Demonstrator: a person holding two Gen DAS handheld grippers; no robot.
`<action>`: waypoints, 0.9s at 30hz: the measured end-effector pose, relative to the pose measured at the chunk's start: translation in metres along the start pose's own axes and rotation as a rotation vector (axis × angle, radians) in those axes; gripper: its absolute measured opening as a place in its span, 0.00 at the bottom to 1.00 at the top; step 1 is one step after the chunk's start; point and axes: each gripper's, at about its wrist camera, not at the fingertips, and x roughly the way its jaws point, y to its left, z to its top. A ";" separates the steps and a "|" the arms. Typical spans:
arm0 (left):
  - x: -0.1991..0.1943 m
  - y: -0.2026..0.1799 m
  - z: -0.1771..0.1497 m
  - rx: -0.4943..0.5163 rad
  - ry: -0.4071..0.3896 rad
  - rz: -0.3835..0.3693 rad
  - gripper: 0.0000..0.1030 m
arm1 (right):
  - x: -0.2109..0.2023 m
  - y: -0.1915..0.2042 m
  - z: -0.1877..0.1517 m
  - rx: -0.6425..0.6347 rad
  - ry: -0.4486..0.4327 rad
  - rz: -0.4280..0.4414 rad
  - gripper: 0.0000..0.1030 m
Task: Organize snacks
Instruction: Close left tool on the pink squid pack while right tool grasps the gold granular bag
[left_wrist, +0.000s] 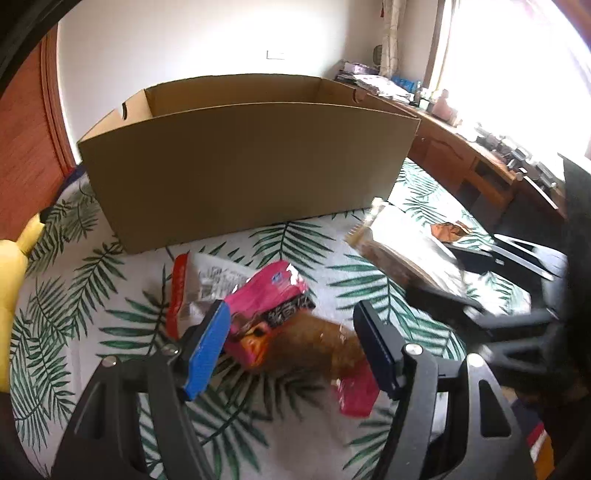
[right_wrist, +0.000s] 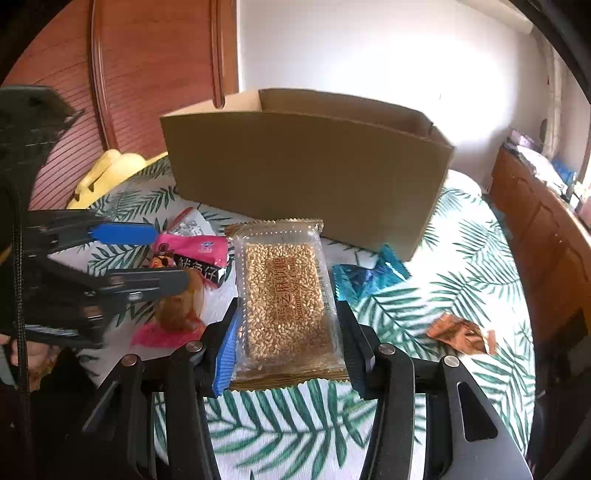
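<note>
My right gripper is shut on a clear sesame candy packet and holds it above the leaf-print bedsheet. The left wrist view shows that packet at the right, in the right gripper. My left gripper is shut on a pink snack packet and a brown packet with a pink end, which are pressed together between its pads. The right wrist view shows the left gripper at the left with the pink packet. An open cardboard box stands just behind.
A white and red packet lies in front of the box. A blue wrapper and an orange-brown wrapper lie on the sheet to the right. A yellow plush sits at the left, and a cluttered wooden desk runs along the right.
</note>
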 end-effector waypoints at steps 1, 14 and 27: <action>0.003 -0.004 0.002 0.008 -0.001 0.023 0.67 | -0.004 0.000 -0.003 0.007 -0.007 -0.003 0.48; 0.012 -0.013 -0.020 0.082 0.051 0.153 0.67 | -0.016 0.011 -0.019 0.046 -0.054 -0.011 0.48; 0.006 0.020 -0.043 -0.012 0.086 0.041 0.67 | -0.012 0.021 -0.024 0.072 -0.060 0.000 0.49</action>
